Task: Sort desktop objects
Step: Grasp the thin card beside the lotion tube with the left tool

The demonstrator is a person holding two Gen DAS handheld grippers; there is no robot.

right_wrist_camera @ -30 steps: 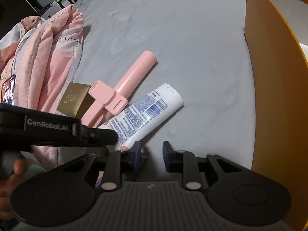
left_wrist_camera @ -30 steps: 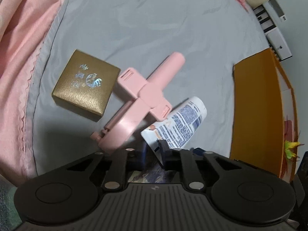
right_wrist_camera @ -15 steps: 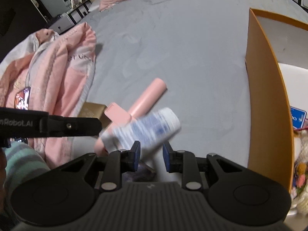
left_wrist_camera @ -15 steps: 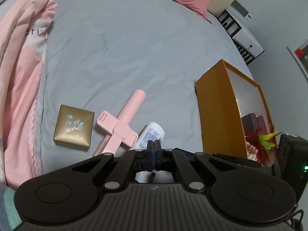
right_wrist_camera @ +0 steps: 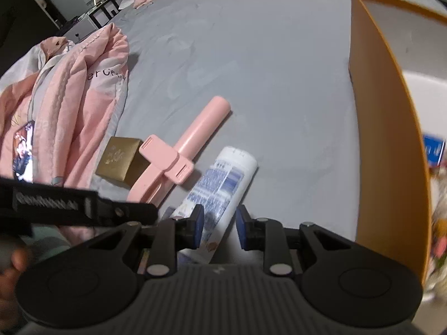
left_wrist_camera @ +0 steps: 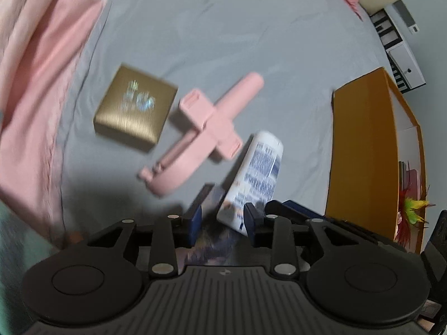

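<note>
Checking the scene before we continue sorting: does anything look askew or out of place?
Nothing looks damaged or spilled. The white tube lies on the grey sheet, its crimped end between the open right tool; the pink holder leans against the gold box.

A bed with a grey sheet [right_wrist_camera: 279, 64] carries everything. A gold gift box [left_wrist_camera: 135, 111] lies near its centre, with a pink selfie stick [left_wrist_camera: 206, 131] just beside it at 3 o'clock. A white tube with blue print [right_wrist_camera: 220, 187] lies at 5 o'clock of the stick. An orange box [left_wrist_camera: 360, 150] stands at 3 o'clock, well apart. A pink quilt [right_wrist_camera: 75, 106] is bunched at 9 o'clock.
</note>
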